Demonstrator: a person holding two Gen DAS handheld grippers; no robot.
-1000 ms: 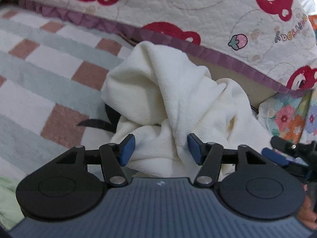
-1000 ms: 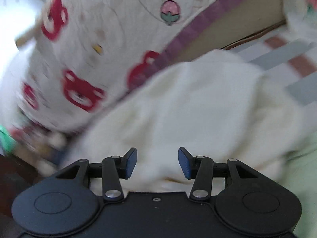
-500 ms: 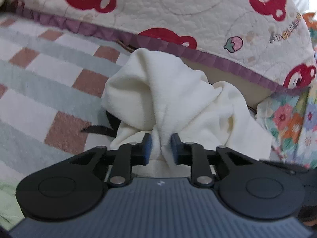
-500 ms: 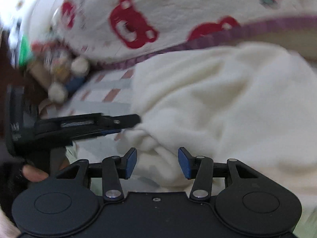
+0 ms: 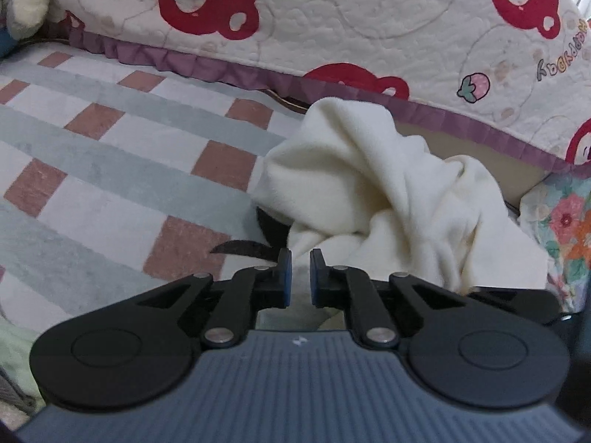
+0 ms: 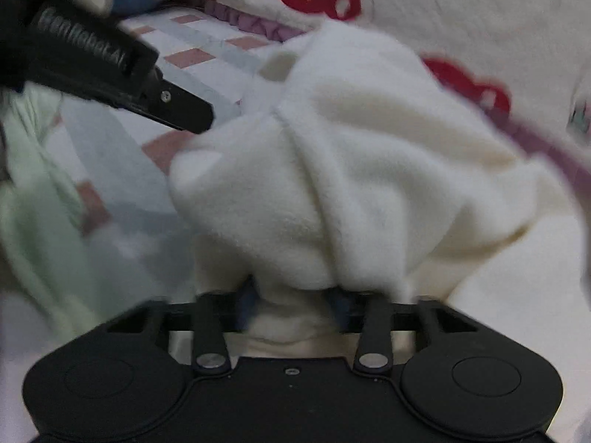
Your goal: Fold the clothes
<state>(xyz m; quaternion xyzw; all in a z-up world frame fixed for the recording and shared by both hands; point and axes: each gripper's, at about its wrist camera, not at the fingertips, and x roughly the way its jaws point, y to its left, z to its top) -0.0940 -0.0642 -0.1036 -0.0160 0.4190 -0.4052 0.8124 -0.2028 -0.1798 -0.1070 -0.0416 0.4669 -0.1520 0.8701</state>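
A crumpled cream fleece garment (image 5: pixel 369 170) lies on the checked sheet against the quilt's edge. My left gripper (image 5: pixel 299 277) sits at its near left edge, jaws almost together, pinching a thin fold. A dark piece of cloth (image 5: pixel 269 229) pokes out from under the garment just left of the pads. In the right wrist view the garment (image 6: pixel 351 155) fills the middle. My right gripper (image 6: pixel 293 302) is closing, with a bunch of the cream fleece gathered between its blue pads and draped over them. The left gripper's black finger (image 6: pixel 184 109) reaches in from the upper left.
A quilt with red bears and a purple frill (image 5: pixel 332 18) rises behind the garment. The checked bed sheet (image 5: pixel 110 155) spreads to the left. A pale green cloth (image 6: pixel 33 184) lies at the near left, a plush toy (image 5: pixel 22 11) at the far left, floral fabric (image 5: pixel 565 229) on the right.
My left jaws closed from wide open onto a fold of the garment. The right gripper rolled and swung round to the garment's near side, and its jaws narrowed on the fleece.
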